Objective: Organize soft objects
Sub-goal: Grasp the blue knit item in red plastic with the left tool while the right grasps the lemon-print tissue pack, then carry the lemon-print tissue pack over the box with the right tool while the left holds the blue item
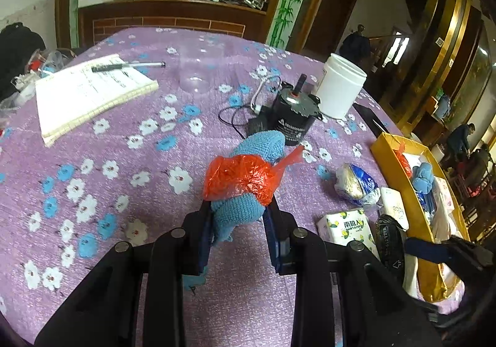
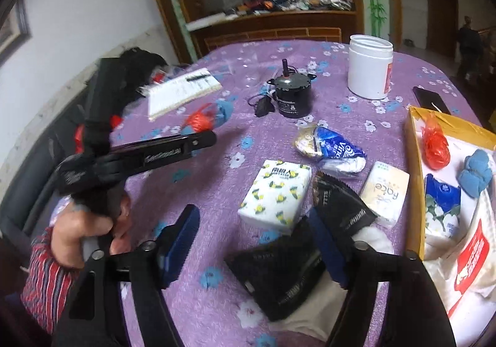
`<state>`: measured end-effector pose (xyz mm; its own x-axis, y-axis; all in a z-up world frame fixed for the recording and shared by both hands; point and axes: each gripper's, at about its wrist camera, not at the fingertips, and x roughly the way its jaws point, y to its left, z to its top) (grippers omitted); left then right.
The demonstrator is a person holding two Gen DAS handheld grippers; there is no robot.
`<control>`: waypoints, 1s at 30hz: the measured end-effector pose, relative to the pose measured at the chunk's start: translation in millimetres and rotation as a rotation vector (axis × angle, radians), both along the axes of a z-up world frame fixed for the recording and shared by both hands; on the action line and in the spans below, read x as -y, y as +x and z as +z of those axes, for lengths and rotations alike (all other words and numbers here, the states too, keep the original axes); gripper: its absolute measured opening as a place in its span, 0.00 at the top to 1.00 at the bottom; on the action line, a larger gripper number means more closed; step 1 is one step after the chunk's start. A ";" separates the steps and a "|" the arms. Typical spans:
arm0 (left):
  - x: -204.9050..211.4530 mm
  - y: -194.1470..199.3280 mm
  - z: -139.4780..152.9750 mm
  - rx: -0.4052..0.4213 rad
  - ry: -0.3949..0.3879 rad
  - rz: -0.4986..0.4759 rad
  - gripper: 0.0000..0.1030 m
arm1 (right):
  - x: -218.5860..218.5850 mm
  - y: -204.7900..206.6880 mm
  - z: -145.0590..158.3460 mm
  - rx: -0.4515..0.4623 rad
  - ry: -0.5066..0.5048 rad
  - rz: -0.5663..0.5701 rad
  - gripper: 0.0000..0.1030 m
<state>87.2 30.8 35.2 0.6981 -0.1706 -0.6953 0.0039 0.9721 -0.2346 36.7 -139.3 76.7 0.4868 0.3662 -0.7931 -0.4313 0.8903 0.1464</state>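
Observation:
In the left wrist view my left gripper [image 1: 239,207] is shut on a blue crochet toy [image 1: 263,145] with a red plastic bag [image 1: 238,176] wrapped around its middle, held just above the purple flowered cloth. The right wrist view shows the same toy [image 2: 223,108] at the left gripper's tip. My right gripper [image 2: 252,223] stands open over a black and white fabric piece [image 2: 279,269] on the table; its left pad is clear of the fabric. A yellow box [image 2: 414,161] at the right holds a second blue crochet piece [image 2: 476,172], a red bag [image 2: 435,145] and tissue packs.
Loose on the cloth lie a lemon-print tissue pack [image 2: 276,195], a cream pack [image 2: 384,192] and a blue wrapped pack [image 2: 331,148]. Farther back stand a black motor [image 2: 291,96], a white jar [image 2: 369,68], a notebook with pen [image 2: 183,90] and a phone [image 2: 431,99].

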 end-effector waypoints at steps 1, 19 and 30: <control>-0.8 -0.3 0.5 0.004 -0.002 0.002 0.74 | -5.7 6.9 -4.5 -0.026 -0.024 -0.017 0.23; 10.6 -6.3 5.2 0.050 0.024 -0.026 0.74 | -8.3 38.0 -30.2 0.011 0.025 -0.089 0.49; 25.9 -18.2 13.6 0.143 0.159 -0.002 0.74 | -5.2 26.4 -3.8 0.184 0.071 -0.104 0.49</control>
